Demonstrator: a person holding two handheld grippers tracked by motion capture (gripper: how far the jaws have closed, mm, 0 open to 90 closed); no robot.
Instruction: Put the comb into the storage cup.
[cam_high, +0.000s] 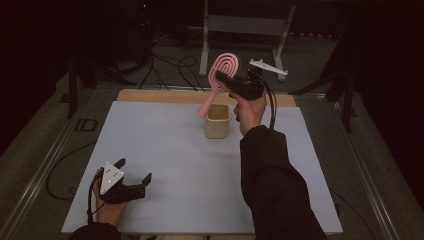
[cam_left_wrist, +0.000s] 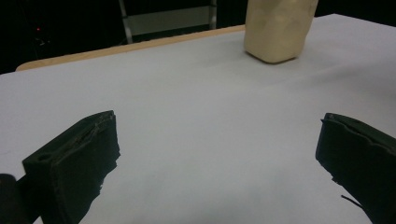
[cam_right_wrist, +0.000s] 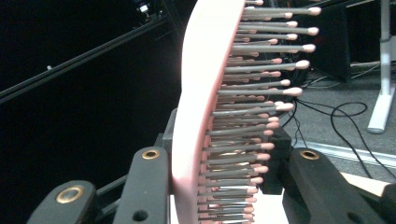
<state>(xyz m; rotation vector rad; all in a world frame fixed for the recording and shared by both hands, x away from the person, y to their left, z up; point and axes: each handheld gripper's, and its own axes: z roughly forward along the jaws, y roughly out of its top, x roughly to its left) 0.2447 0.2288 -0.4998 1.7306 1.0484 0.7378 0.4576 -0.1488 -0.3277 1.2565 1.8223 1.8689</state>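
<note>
The right gripper (cam_high: 231, 82), raised above the far middle of the table (cam_high: 165, 150), holds a pink hairbrush (cam_high: 218, 80) by its head, jaws closed on it from both sides. In the right gripper view one jaw presses the smooth back and the other bears on the bristle side (cam_right_wrist: 252, 121). The brush's long axis slants downward: oval head uppermost, handle (cam_high: 206, 106) pointing down and to the left, its tip just beside the upper left rim of the beige cup (cam_high: 218, 121). The cup stands upright directly below the right hand (cam_high: 250, 107), near the far edge of the table. The handle tip appears slightly off the cup's opening, so any lowering into the cup would probably first need a small shift toward the cup's centre. The right hand is by far the nearer to both objects.

The left gripper (cam_high: 134, 176) rests low at the near left corner, jaws spread wide with nothing between them, well apart from the cup (cam_left_wrist: 279, 29). Bare white tabletop lies between them; nothing obstructs the cup. Cables and a metal stand (cam_high: 245, 25) lie on the floor beyond.
</note>
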